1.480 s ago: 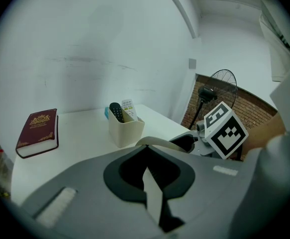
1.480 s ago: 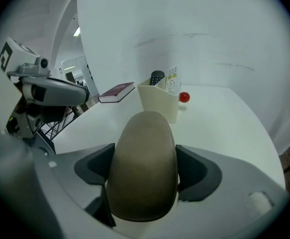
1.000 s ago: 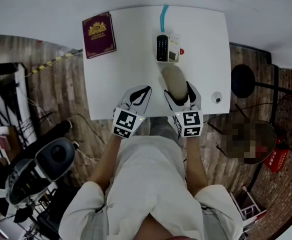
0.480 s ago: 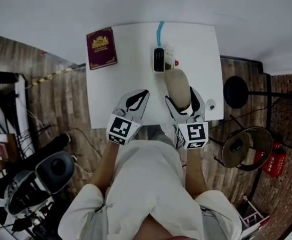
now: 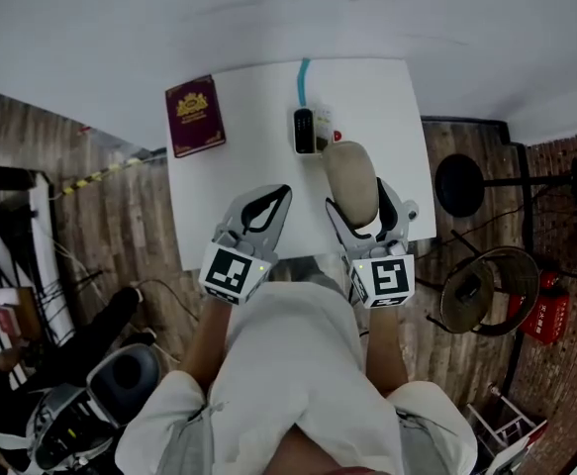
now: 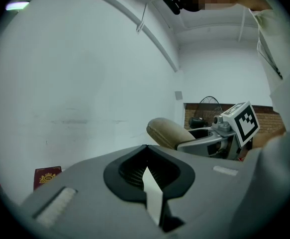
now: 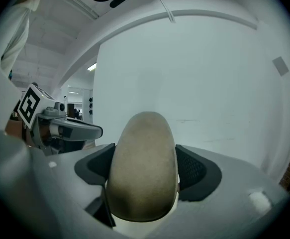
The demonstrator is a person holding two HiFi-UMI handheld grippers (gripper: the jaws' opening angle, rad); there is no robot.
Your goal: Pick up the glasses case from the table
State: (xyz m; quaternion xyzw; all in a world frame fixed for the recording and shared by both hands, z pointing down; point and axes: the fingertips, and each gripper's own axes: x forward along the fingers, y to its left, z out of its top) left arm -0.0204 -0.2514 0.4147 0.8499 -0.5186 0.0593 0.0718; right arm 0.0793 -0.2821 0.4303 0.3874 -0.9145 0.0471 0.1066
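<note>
Two tools over near edge of white bench [image 5: 258, 156]: right tool [image 5: 357, 201] clamped on tan glasses case [image 5: 350, 174], tilted up, off bench top; left tool [image 5: 268, 202] closed, jaws together, empty. Red booklet [image 5: 195, 116] far left.

a lab or test studio was suggested rather than a home. a lone white table [image 5: 248, 127] was set on a wood-plank floor [image 5: 120, 226] marked with black-and-yellow tape [image 5: 105, 171]. bare white walls [image 6: 75, 83] and a brick wall [image 5: 560, 384] were seen. a red fire extinguisher [image 5: 545, 315] was kept close by, and dark equipment on stands [image 5: 70, 424] was crowded at one side.
</note>
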